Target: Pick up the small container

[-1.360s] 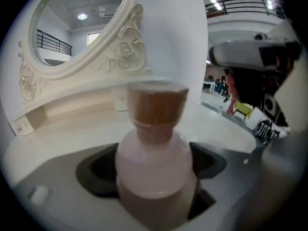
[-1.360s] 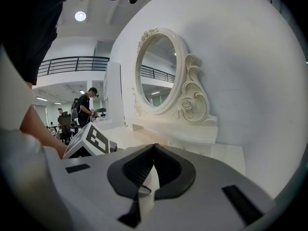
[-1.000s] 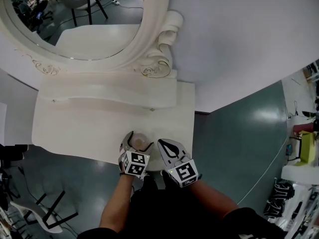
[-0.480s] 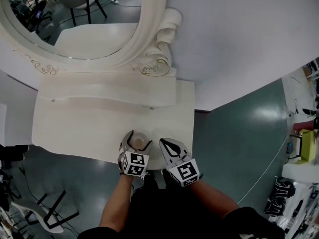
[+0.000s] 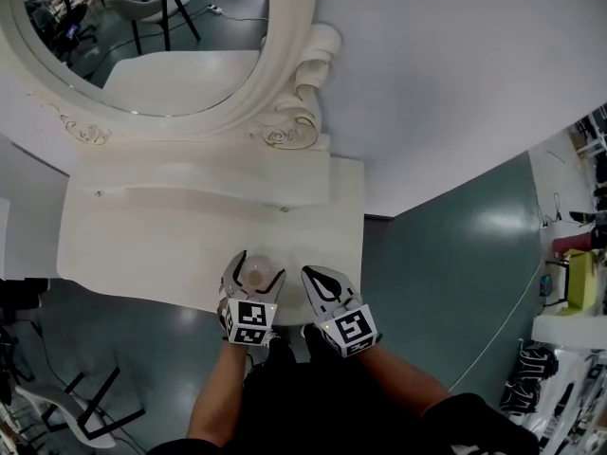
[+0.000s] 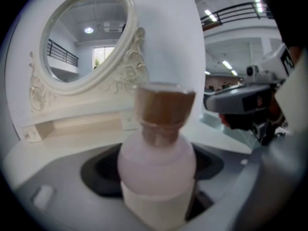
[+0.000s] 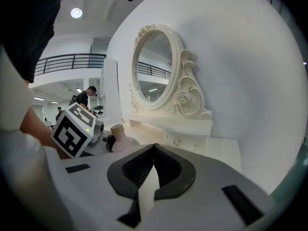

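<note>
The small container is a pale pink bottle with a brown cap, near the front edge of the white dressing table. My left gripper reaches over that edge, and its dark pads press on both sides of the bottle's body. I cannot tell if the bottle still rests on the tabletop. My right gripper hovers just right of it, jaws shut with nothing between them. The right gripper view shows its closed tips with the bottle and the left gripper's marker cube to the left.
An ornate oval mirror stands at the back of the table over a low drawer shelf. The white wall runs along the right. Grey-green floor lies right of the table, and a chair frame stands at lower left.
The left gripper's jaws have drawn in a little onto the bottle. Both grippers have shifted slightly left; the right one stays shut.
</note>
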A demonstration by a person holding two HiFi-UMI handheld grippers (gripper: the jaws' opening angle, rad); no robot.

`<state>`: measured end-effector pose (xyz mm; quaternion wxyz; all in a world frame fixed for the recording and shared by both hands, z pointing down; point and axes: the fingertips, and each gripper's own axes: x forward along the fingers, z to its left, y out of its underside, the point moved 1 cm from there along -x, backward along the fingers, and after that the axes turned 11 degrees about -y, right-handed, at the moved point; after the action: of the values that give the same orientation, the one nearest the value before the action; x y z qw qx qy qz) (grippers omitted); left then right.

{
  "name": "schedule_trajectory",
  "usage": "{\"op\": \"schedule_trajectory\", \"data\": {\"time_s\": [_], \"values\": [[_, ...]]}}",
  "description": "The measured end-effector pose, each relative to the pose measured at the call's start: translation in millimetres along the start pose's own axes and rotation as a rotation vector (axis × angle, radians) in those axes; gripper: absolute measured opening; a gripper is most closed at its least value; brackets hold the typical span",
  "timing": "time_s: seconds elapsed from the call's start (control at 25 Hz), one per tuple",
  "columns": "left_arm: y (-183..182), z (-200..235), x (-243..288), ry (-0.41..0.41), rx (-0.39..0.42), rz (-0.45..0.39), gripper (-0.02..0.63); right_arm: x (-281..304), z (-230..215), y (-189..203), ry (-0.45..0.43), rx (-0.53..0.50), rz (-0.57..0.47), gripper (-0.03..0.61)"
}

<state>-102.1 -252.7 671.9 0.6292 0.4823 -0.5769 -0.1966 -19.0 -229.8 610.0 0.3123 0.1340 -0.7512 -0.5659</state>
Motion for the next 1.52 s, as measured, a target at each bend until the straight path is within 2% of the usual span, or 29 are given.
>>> {"op": "schedule_trajectory", "data": {"time_s": [0.4,0.76,1.08,1.52], "values": [[-66.6,23.6,-58.9,-0.065,-0.046,-0.177,0.403,-0.5,0.1,-26.0,0.02,-0.035,-0.049,0.005],[-104.9,39.7,-109.7,-0.124,-0.064,-0.298,0.403,-8.5,22.2,-68.6,-0.013,-0.106,-0.125,0.005],[-118.0,51.7,-138.7,-0.163,-0.08,-0.346,0.403,-15.0,32.4,-103.1,-0.014,-0.168,-0.193,0.005],[-123.2,61.4,-161.5,-0.209,-0.087,-0.378,0.403,-7.0,51.9,-149.3,-0.056,-0.221,-0.3,0.005]]}}
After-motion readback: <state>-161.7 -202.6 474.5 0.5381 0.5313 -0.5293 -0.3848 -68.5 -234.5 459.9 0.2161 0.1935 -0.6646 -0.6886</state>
